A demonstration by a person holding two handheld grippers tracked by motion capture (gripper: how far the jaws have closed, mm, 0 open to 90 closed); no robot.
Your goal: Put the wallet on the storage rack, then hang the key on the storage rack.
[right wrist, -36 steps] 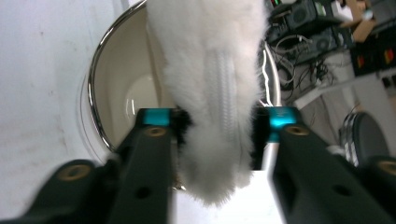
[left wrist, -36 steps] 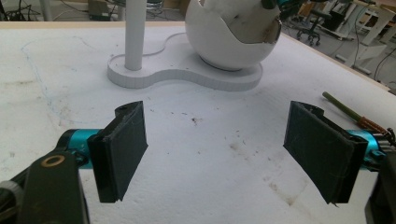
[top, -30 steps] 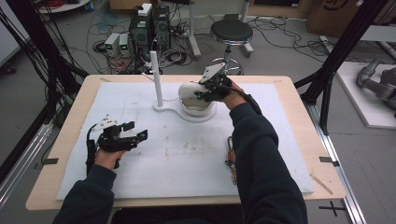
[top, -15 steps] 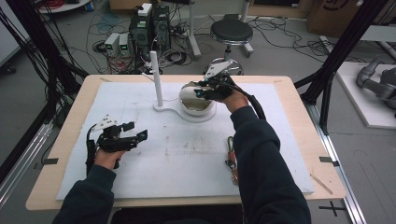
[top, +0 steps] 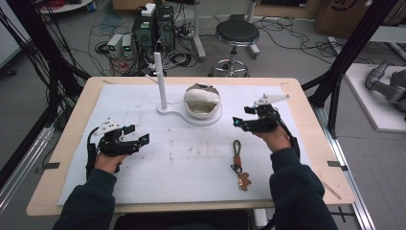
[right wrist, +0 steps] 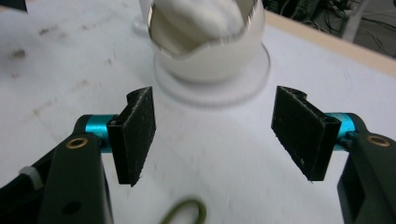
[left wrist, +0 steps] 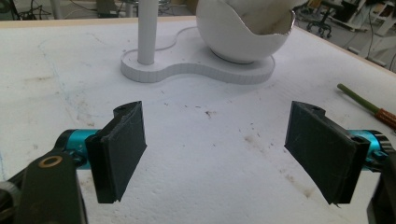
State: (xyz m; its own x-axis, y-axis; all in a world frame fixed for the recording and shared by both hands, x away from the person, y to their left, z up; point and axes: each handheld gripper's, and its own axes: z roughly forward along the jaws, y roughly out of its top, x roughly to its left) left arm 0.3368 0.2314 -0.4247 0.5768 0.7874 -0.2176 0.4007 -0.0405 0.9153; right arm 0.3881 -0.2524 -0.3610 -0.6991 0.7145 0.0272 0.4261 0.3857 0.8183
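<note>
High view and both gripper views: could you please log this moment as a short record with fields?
surface: white mat on a wooden table
stand: white base with upright post
bowl: eggshell-shaped white bowl on the base, white material inside
keychain: lies flat on the mat, near the person
left tongs: open, empty
right tongs: open, empty, right of the bowl
</note>
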